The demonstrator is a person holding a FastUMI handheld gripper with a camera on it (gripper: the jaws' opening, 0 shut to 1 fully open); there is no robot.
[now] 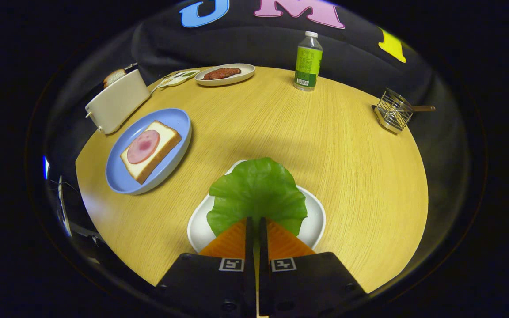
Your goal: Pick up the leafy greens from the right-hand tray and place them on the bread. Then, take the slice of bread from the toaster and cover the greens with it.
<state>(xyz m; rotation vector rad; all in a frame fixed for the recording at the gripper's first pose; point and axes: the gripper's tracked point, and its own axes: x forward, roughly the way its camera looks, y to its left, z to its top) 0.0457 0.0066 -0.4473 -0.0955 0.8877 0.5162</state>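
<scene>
Now hand-held gripper (254,221) pinches leafy greens (256,192) edge above white tray (314,225).

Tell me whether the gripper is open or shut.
Shut: the gripper has both fingers pressed on the green lettuce leaf's near edge, over the white tray.

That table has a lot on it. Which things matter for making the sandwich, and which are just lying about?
Part of the job:
- lettuce leaf, pinched by the gripper over the white tray
- bread with ham on the blue plate
- toaster with a bread slice in it

Just lying about:
- green bottle
- plate of meat
- wire rack
</scene>
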